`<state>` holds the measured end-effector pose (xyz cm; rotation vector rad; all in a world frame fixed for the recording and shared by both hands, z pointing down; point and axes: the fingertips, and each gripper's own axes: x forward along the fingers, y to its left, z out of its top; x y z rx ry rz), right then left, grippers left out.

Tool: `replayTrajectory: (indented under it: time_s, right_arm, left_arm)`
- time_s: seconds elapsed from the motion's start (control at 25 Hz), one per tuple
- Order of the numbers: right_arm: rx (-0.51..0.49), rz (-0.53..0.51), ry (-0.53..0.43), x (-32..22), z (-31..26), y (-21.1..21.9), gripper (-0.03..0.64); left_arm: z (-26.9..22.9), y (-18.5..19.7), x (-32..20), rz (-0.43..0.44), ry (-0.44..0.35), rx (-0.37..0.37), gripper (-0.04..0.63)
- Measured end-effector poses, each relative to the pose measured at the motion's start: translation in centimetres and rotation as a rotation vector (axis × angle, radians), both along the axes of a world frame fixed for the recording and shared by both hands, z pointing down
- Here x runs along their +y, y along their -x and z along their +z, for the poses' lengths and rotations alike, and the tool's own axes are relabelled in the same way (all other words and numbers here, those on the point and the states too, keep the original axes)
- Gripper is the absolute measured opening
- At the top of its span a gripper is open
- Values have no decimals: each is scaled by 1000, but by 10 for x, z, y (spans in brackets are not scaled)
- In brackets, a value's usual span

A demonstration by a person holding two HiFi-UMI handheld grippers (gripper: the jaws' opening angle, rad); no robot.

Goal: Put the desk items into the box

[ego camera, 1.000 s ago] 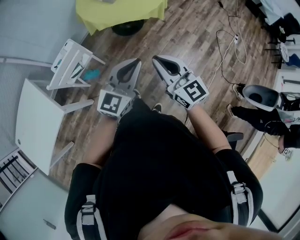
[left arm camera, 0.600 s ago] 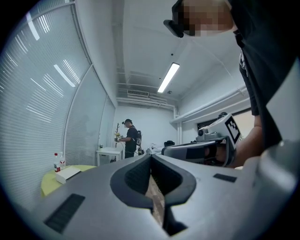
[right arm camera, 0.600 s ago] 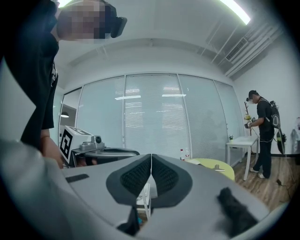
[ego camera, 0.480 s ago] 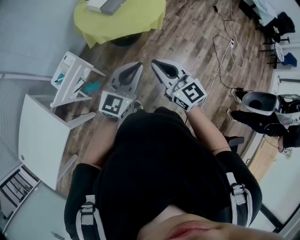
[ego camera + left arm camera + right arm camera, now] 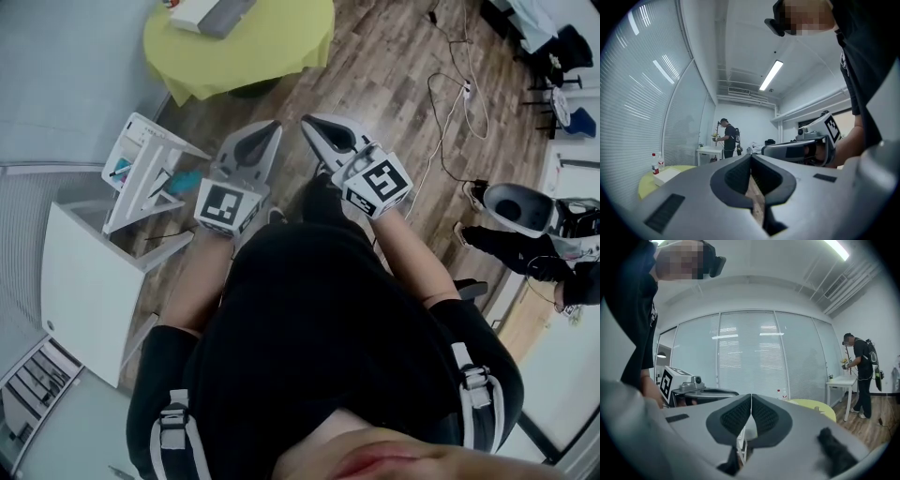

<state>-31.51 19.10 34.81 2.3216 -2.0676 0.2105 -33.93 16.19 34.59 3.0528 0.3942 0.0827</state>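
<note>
The left tool (image 5: 272,127) and the right tool (image 5: 311,123) are both closed on nothing, side by side, well short of the round yellow table (image 5: 272,47); the white-and-grey box (image 5: 214,13) lies on that table's far left part, nearer the left tool

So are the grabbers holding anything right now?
No. The left gripper and the right gripper are both shut, with nothing between their jaws.

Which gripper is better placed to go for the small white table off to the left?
Left, probably. In the head view the left gripper is on the same side as the small white table; the right gripper is farther across. Both are shut and empty, so neither is tied up.
</note>
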Motion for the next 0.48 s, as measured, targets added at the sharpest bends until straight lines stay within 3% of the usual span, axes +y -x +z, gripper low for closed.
replayTrajectory:
  time_s: [0.48]
  right_arm:
    - [5,-66,-5,-22,-10,-113,18]
  left_arm:
    - [-13,-112,-22,-60,-26,-13,12]
